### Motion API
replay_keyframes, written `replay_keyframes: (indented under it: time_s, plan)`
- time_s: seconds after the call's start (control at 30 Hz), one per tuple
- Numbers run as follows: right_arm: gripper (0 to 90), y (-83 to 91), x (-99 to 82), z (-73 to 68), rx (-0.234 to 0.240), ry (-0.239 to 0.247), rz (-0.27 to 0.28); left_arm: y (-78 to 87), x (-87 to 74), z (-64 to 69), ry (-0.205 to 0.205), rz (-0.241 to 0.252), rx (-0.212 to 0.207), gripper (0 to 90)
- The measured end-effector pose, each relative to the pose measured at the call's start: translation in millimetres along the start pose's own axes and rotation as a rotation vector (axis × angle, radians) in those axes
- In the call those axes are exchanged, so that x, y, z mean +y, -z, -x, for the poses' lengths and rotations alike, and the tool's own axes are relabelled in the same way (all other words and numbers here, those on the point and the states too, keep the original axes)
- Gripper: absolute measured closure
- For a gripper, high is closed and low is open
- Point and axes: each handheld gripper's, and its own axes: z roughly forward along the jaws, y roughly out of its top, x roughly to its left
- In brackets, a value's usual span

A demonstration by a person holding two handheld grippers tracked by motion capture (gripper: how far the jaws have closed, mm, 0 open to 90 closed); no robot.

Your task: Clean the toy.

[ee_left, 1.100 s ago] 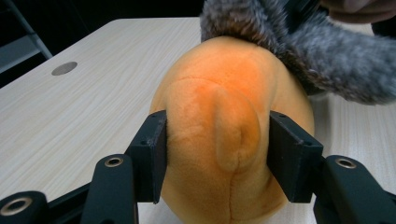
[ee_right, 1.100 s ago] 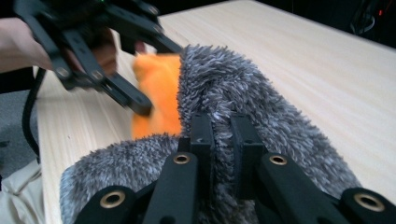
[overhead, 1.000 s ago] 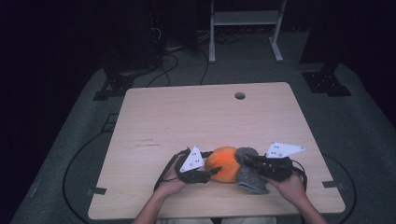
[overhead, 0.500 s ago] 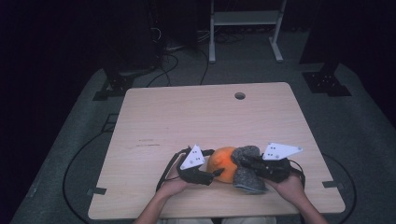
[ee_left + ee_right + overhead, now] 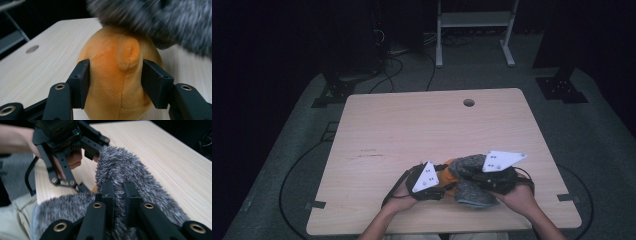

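Observation:
An orange plush toy (image 5: 112, 57) sits at the table's near edge between the pads of my left gripper (image 5: 115, 86). The jaws have just been closing and now press its sides. From above, the toy (image 5: 446, 174) peeks out beside the left gripper (image 5: 441, 184). A grey fuzzy cloth (image 5: 125, 162) is pinched in my shut right gripper (image 5: 118, 192) and drapes over the toy's top (image 5: 160, 20). In the high view the right gripper (image 5: 468, 176) reaches in from the right, with the cloth (image 5: 472, 194) hanging down in front.
The wooden table (image 5: 412, 125) has a round hole (image 5: 468, 102) near its far edge. Behind the table stand a white metal frame (image 5: 472, 20) and dark stands, with cables on the grey floor. The person's hands rest at the table's near edge.
The right gripper has risen and shifted left with the grey cloth, which now covers more of the orange toy. The left hand has stayed in place.

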Motion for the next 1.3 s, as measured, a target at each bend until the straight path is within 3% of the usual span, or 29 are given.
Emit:
replay_keyframes:
  time_s: [0.03, 0.13, 0.2, 0.27, 0.3, 0.37, 0.4, 0.43, 0.47, 0.53, 0.57, 0.67, 0.73, 0.77, 0.8, 0.83, 0.87, 0.9, 0.93, 1.13, 1.17, 1.23, 1.3]
  plan:
    - [80.9, -7.3, 2.0, -0.3, -0.008, 0.026, -0.032, 1.2, -3.2, -0.7, -0.004, -0.011, 0.012, 43.9]
    - [80.9, -7.3, -1.8, 5.2, -0.013, -0.005, -0.021, 3.5, -7.6, -3.6, 0.019, -0.006, 0.005, 44.9]
    - [80.9, -0.7, -17.4, 17.9, -0.040, -0.069, -0.013, 5.0, -12.2, -7.4, 0.042, -0.008, 0.003, 44.9]
    - [80.9, 0.8, -21.7, 21.1, -0.045, -0.085, -0.014, 5.9, -15.5, -10.3, 0.059, -0.010, 0.004, 44.9]
    - [80.8, 3.8, -33.9, 29.5, -0.055, -0.132, -0.018, 7.6, -18.3, -13.3, 0.075, -0.016, 0.001, 44.8]
    - [80.9, 4.1, -37.5, 31.3, -0.056, -0.143, -0.016, 8.1, -19.1, -14.4, 0.084, -0.017, -0.007, 44.5]
    - [80.9, 3.9, -41.3, 32.4, -0.048, -0.163, -0.010, 7.9, -19.1, -14.9, 0.097, -0.014, -0.013, 43.3]
    - [80.9, 1.9, -45.3, 30.8, -0.039, -0.175, 0.001, 8.0, -18.4, -15.8, 0.106, -0.019, -0.021, 35.0]
    - [80.9, 1.9, -45.3, 30.8, -0.039, -0.175, 0.001, 8.3, -17.1, -17.6, 0.128, -0.020, -0.033, 35.0]
    - [80.9, -0.6, -47.4, 27.2, -0.036, -0.170, 0.014, 9.3, -12.8, -22.0, 0.190, -0.016, -0.052, 21.9]
    - [80.9, -1.2, -48.0, 26.2, -0.032, -0.174, 0.022, 9.5, -10.0, -23.8, 0.224, -0.002, -0.054, 19.8]
    - [80.9, -4.6, -46.1, 19.7, -0.004, -0.161, 0.037, 5.2, -4.5, -24.2, 0.269, -0.006, -0.063, 15.5]
    - [80.9, -5.9, -42.7, 14.6, 0.016, -0.142, 0.043, 2.1, -5.7, -22.7, 0.267, -0.037, -0.077, 20.0]
    - [80.8, -4.8, -41.9, 14.6, -0.011, -0.124, 0.038, 3.1, -8.4, -19.6, 0.230, -0.031, -0.038, 32.9]
    - [80.8, -4.8, -41.9, 14.6, -0.011, -0.124, 0.038, 3.1, -8.4, -19.6, 0.230, -0.031, -0.038, 36.2]
    - [80.9, -1.5, -43.3, 21.1, -0.027, -0.167, 0.056, 3.8, -8.6, -19.7, 0.222, -0.046, -0.029, 39.8]
    - [80.9, -1.5, -43.3, 21.1, -0.027, -0.167, 0.056, 4.5, -8.7, -20.2, 0.217, -0.057, -0.023, 39.8]
    - [80.9, -2.5, -46.9, 24.2, -0.035, -0.181, 0.044, 7.0, -10.5, -23.8, 0.247, -0.069, -0.029, 40.8]
    - [80.9, -2.5, -46.9, 24.2, -0.035, -0.181, 0.044, 7.0, -10.5, -23.8, 0.247, -0.069, -0.029, 41.0]
    - [80.8, -3.2, -61.0, 32.1, -0.051, -0.233, 0.030, 12.7, -19.2, -30.6, 0.288, -0.061, -0.056, 41.0]
    - [80.8, -3.2, -63.0, 32.8, -0.047, -0.249, 0.032, 13.2, -19.7, -31.6, 0.296, -0.056, -0.078, 40.5]
    - [80.8, -5.2, -64.0, 29.6, -0.036, -0.243, 0.026, 14.1, -17.0, -33.4, 0.320, -0.047, -0.116, 31.8]
    - [80.9, -7.4, -62.6, 23.5, -0.041, -0.202, 0.015, 13.3, -13.5, -34.3, 0.348, -0.056, -0.119, 18.5]
